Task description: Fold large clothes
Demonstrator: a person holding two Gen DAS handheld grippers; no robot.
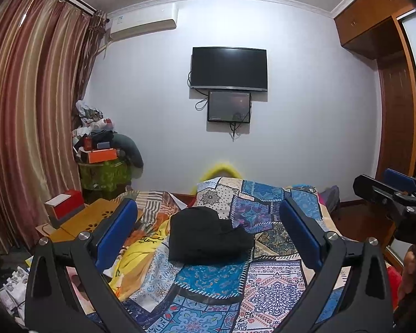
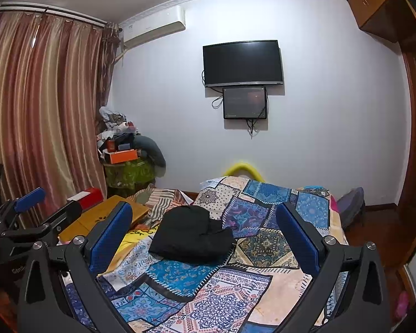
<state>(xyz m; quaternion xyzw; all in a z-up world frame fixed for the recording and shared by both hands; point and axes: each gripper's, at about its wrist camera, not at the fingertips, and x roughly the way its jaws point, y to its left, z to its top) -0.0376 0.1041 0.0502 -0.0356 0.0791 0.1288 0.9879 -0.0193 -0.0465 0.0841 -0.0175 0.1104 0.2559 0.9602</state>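
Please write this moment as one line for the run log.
left claw: open, empty | right claw: open, empty | black garment: folded on patchwork bedspread, untouched

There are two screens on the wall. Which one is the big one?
The big one is the upper screen, the wide, dark television. The smaller screen hangs just below it, with cables dangling underneath.

A black garment (image 1: 208,234) (image 2: 192,231), already folded into a compact bundle, was laid flat at the patchwork bedspread's (image 1: 266,285) centre, toward 12 o'clock.
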